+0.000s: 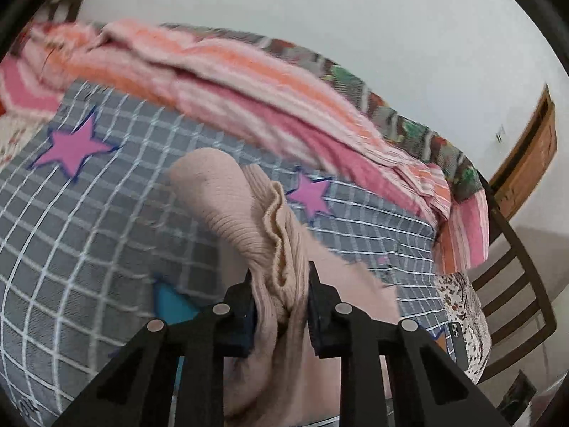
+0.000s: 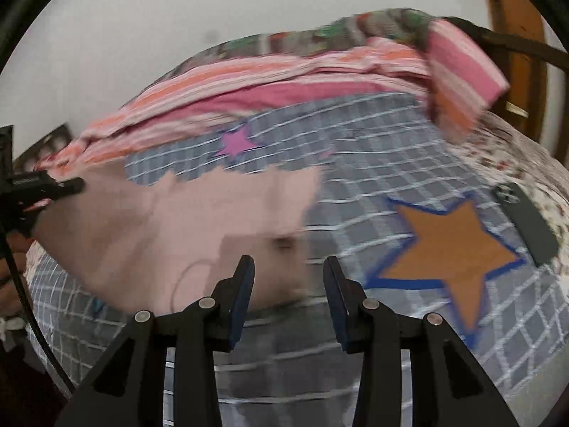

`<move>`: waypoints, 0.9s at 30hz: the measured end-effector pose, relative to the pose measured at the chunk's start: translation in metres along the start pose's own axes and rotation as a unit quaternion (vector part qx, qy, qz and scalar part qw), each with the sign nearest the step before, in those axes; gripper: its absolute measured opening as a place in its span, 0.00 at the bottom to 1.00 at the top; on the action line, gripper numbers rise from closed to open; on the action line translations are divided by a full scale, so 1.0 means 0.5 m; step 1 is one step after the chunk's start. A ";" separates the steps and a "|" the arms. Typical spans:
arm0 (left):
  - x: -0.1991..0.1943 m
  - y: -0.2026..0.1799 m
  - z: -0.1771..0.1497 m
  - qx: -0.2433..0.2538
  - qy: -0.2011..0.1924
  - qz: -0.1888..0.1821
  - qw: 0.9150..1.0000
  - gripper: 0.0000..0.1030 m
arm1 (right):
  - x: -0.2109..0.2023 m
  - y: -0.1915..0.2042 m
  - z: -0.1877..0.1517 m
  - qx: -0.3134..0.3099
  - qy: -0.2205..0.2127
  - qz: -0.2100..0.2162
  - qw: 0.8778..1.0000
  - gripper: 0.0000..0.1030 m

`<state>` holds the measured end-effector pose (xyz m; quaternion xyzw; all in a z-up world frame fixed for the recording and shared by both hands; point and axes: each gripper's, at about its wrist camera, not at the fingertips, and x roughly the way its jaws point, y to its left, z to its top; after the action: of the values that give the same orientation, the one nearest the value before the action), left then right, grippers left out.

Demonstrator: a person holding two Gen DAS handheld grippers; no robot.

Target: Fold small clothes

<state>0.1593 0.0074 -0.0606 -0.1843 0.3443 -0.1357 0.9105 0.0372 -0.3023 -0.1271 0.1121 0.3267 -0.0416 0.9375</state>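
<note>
A small pale pink ribbed garment (image 1: 245,213) lies on a grey checked bedsheet with stars (image 1: 89,213). My left gripper (image 1: 279,281) is shut on a bunched edge of the garment and lifts it off the sheet. In the right wrist view the same pink garment (image 2: 185,220) spreads across the sheet (image 2: 373,163), blurred. My right gripper (image 2: 288,270) is open and empty, its fingers hovering over the garment's near right edge. The left gripper (image 2: 67,186) shows at the far left, holding the garment's left end.
A pink and orange striped blanket (image 1: 266,89) lies bunched along the far side of the bed. A dark phone (image 2: 526,224) lies on the bed at the right, beside an orange star. A wooden chair (image 1: 512,277) stands at the bed's right.
</note>
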 end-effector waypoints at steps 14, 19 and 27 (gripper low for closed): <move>0.209 -0.332 -0.194 0.131 0.146 -0.079 0.977 0.25 | -0.058 -0.199 -0.028 0.064 0.004 -0.056 0.996 0.39; 0.150 -0.292 -0.153 0.112 0.136 -0.135 0.975 0.38 | -0.064 -0.193 -0.022 0.057 0.007 -0.026 0.998 0.43; 0.018 -0.212 -0.096 0.187 0.018 0.072 0.980 0.40 | -0.020 -0.115 0.053 0.047 0.006 0.061 0.997 0.49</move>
<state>0.1205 -0.1026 -0.0534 0.0166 0.3413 -0.1344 0.9302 0.0364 -0.3645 -0.1113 0.1755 0.3223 0.0010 0.9302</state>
